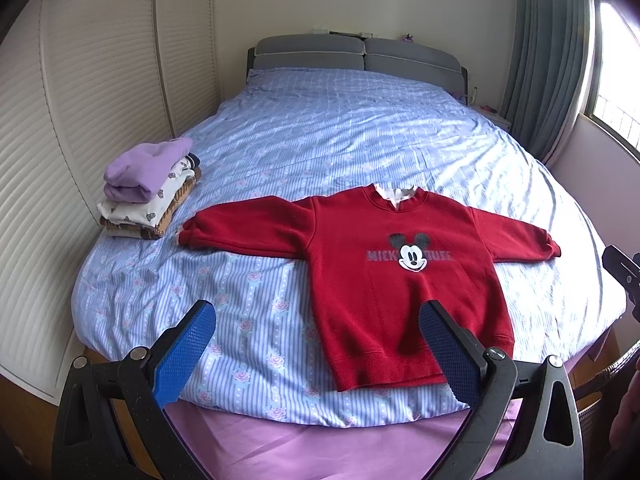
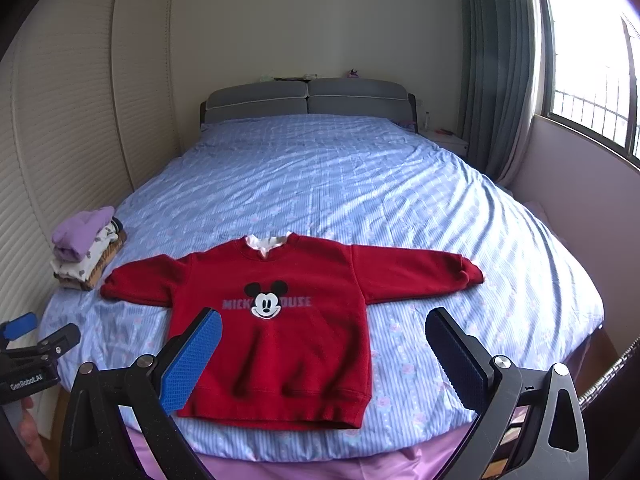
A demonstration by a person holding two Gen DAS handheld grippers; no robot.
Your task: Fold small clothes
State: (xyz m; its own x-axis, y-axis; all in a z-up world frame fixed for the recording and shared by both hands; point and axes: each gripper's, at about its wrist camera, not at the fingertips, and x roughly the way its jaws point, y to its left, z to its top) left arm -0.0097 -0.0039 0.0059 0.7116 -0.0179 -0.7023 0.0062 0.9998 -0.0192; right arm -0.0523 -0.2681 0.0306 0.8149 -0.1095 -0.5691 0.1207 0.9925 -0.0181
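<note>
A red Mickey Mouse sweatshirt lies flat and face up on the blue bed cover, both sleeves spread out, hem toward me. It also shows in the right wrist view. My left gripper is open and empty, held above the near edge of the bed, left of the sweatshirt's hem. My right gripper is open and empty, held above the hem's right part. The left gripper shows at the left edge of the right wrist view.
A stack of folded clothes with a purple piece on top sits at the bed's left edge, also in the right wrist view. A louvred wardrobe stands left. A grey headboard, curtain and window stand beyond.
</note>
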